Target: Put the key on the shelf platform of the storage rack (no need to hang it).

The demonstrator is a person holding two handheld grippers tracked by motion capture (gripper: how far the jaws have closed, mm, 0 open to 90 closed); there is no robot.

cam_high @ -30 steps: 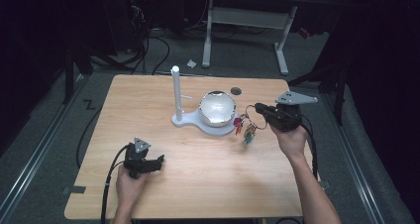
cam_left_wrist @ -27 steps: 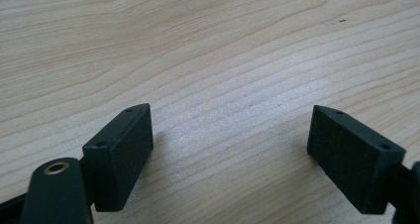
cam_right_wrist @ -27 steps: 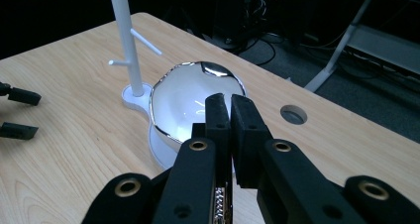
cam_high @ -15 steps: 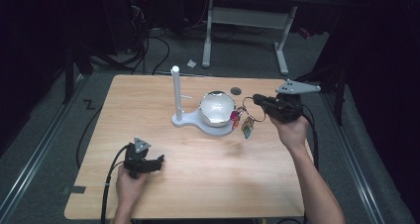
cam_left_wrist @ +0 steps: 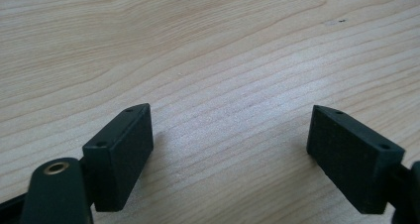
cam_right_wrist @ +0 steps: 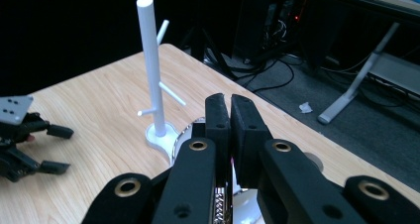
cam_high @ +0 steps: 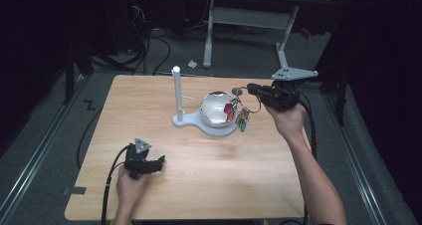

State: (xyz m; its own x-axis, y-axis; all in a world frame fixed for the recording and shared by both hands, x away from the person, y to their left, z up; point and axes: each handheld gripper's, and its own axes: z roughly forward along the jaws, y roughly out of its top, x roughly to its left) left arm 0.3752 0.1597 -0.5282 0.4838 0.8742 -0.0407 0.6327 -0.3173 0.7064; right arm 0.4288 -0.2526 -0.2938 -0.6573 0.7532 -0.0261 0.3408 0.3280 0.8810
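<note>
Silver and shiny, the bowl (cam_high: 217,109) is sitting on the white stand (cam_high: 185,119) at the middle of the tabletop (cam_high: 209,185); the stand's post (cam_high: 176,91) is pointing straight up just left of the bowl. The right gripper (cam_high: 254,90) is hovering just right of the bowl, jaws clenched on a key bunch (cam_high: 238,113), which is dangling lengthwise downward beside the bowl's rim. The left gripper (cam_high: 158,164) is resting well in front of the bowl, jaws released, on bare wood.
</note>
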